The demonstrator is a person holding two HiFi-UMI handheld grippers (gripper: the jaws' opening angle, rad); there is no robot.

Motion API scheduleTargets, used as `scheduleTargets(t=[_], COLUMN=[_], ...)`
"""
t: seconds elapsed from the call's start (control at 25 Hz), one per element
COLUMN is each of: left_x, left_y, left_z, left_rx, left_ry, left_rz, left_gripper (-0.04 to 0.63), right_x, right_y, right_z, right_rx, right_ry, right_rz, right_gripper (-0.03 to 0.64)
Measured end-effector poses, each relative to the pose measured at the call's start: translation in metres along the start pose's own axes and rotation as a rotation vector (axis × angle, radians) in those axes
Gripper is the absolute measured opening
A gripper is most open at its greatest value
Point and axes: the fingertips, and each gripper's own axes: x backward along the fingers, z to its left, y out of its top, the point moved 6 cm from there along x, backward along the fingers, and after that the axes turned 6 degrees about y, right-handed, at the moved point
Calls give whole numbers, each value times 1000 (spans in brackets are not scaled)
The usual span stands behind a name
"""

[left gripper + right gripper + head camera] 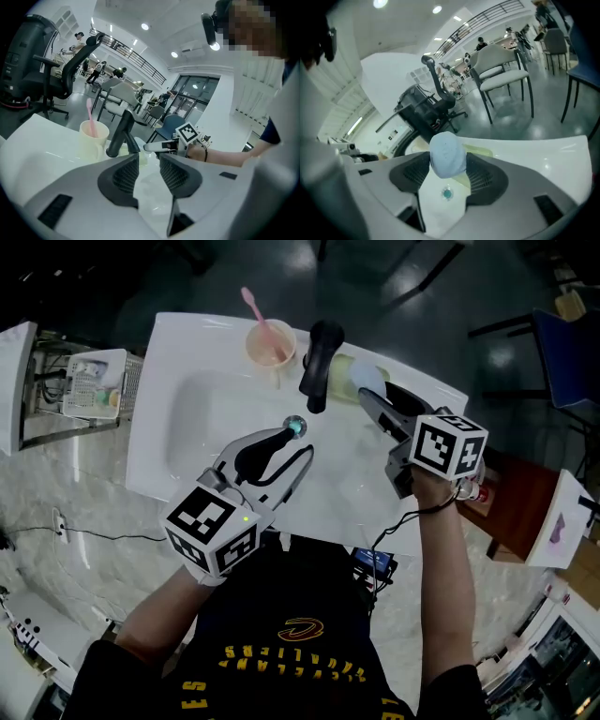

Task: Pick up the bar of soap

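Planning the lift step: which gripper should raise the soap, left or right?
Right. The right gripper is closed on the soap, both pads touching it. The left gripper hangs open and empty over the sink, away from the soap, so it would have to travel and grasp first.

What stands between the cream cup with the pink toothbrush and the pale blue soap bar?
The black faucet stands between the cream cup and the pale blue soap bar, as the head view shows.
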Motion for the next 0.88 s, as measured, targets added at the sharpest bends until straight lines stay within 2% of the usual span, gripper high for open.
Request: scheduleTargets(t=[0.08,0.2,0.56,0.88], left_x=[-1,-2,0,5], left_y=[1,2,16,28], left_z=[-5,-14,-46,-65], left_rx=[-9,-25,-79,-123], left_ry=[-9,-26,-71,-94], left_rz=[3,5,-2,-27], left_gripper=[149,149,149,149], right_x=[9,23,63,89], right_y=[0,2,-3,-16], right_z=[4,15,59,88], right_rx=[-64,-90,-86,-85], right_ry=[43,80,125,123], right_rz=[-60,-122,-215,-269], right_gripper=[259,259,258,258])
